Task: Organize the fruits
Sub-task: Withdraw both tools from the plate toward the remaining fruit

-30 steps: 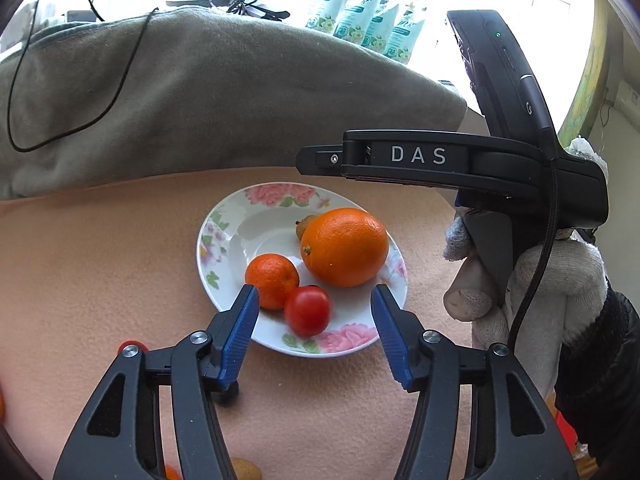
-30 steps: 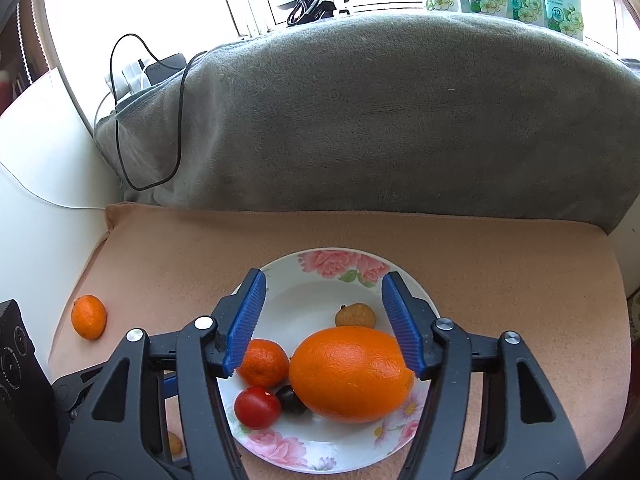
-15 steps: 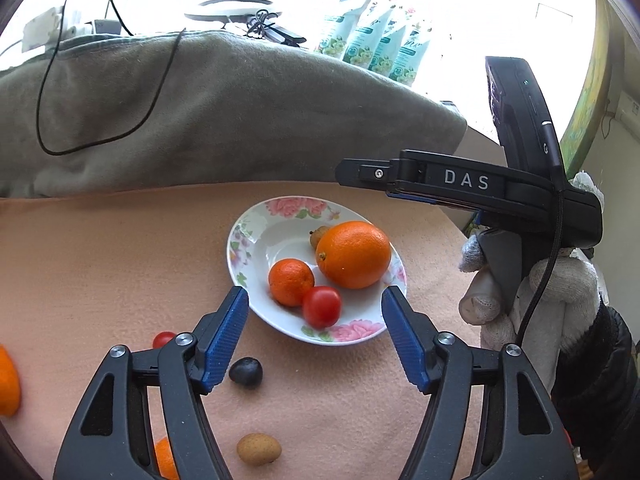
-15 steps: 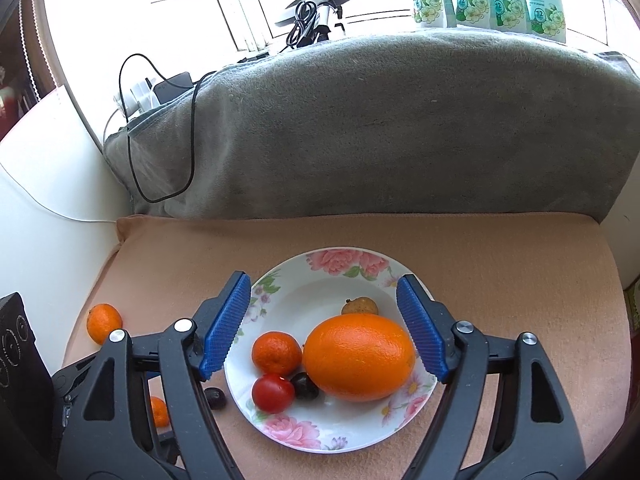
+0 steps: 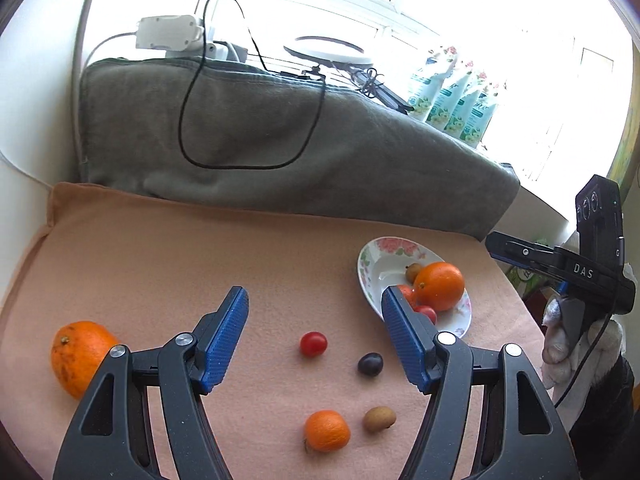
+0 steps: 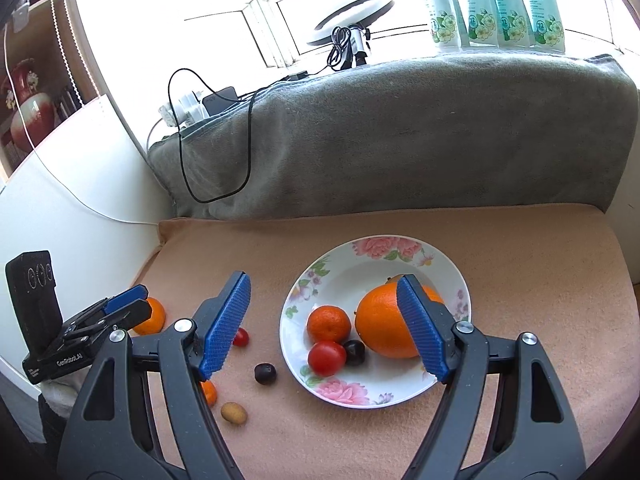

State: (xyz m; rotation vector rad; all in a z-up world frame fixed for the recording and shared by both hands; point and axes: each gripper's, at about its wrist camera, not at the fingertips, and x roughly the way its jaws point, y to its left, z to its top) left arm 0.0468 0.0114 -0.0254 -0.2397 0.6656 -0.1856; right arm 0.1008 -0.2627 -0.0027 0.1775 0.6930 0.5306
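Both hand-held grippers hover with jaws apart and nothing between them. The left gripper (image 5: 314, 332) looks down on loose fruit on the peach cloth (image 5: 160, 264): a cherry tomato (image 5: 313, 344) at centre, a dark plum (image 5: 370, 363) at its 4 o'clock, a small mandarin (image 5: 327, 430) and a brown fruit (image 5: 379, 418) at 6 o'clock, a large orange (image 5: 80, 356) at 9 o'clock. The floral plate (image 6: 348, 264), at 2 o'clock, already holds a big orange (image 6: 380, 328), a mandarin (image 6: 329, 323), a tomato (image 6: 327, 358) and a dark plum (image 6: 354, 352).

Risks, as judged: round fruit could roll off the soft cloth if nudged, small smooth pieces could squirt from the pads, and a crowded plate could spill.

Compared with a second ago, the left gripper has swung away from the plate toward the loose fruit, the right gripper (image 6: 322, 328) has drawn back from the plate, and both jaws have just been opening wider, empty.
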